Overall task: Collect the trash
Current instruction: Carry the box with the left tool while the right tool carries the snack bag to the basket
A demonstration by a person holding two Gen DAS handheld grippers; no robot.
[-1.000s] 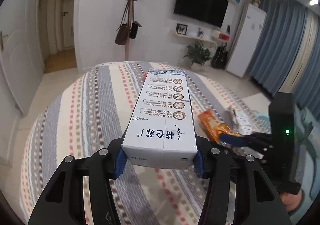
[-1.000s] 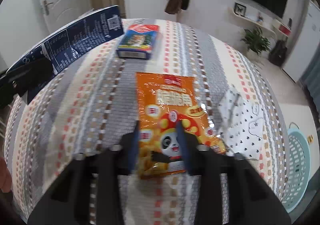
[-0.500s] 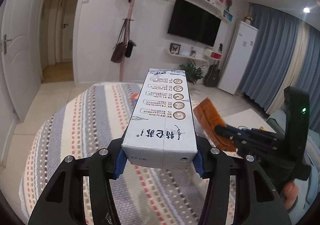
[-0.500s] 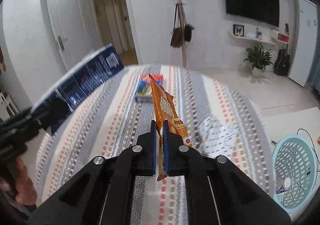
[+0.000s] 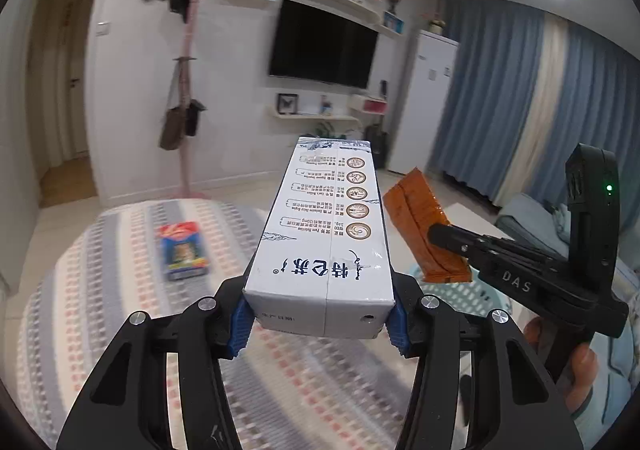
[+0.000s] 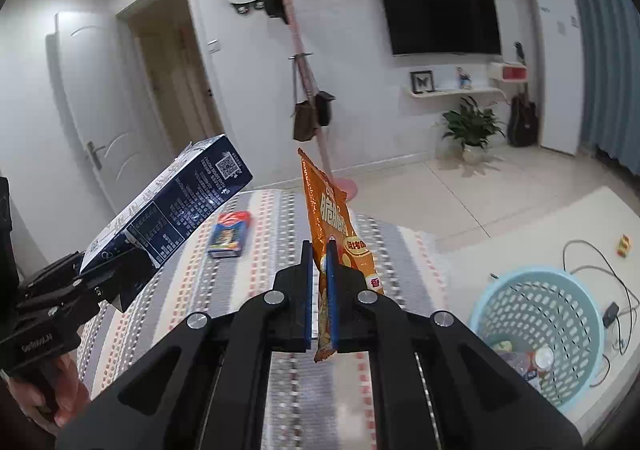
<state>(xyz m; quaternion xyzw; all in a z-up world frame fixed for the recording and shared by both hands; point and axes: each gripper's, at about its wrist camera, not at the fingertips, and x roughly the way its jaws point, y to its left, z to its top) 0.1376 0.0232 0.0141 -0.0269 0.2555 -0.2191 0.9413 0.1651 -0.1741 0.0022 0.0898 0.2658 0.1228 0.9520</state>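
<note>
While both loads hang clear of the striped bed (image 6: 248, 290): left gripper (image 5: 318, 320) clamped on the near end of the milk carton (image 5: 324, 234), right gripper (image 6: 320, 290) pinched shut on the orange snack bag (image 6: 336, 226). Best kept level and swung right, over the blue basket (image 6: 536, 326) on the floor, before letting go. Small blue box (image 5: 182, 250) left on the far bed. Coat stand, TV on far wall.

Striped bedspread (image 5: 120, 290) motion-blurred; small blue box (image 5: 181, 250) print unreadable; basket (image 6: 538, 334) contents indistinct
</note>
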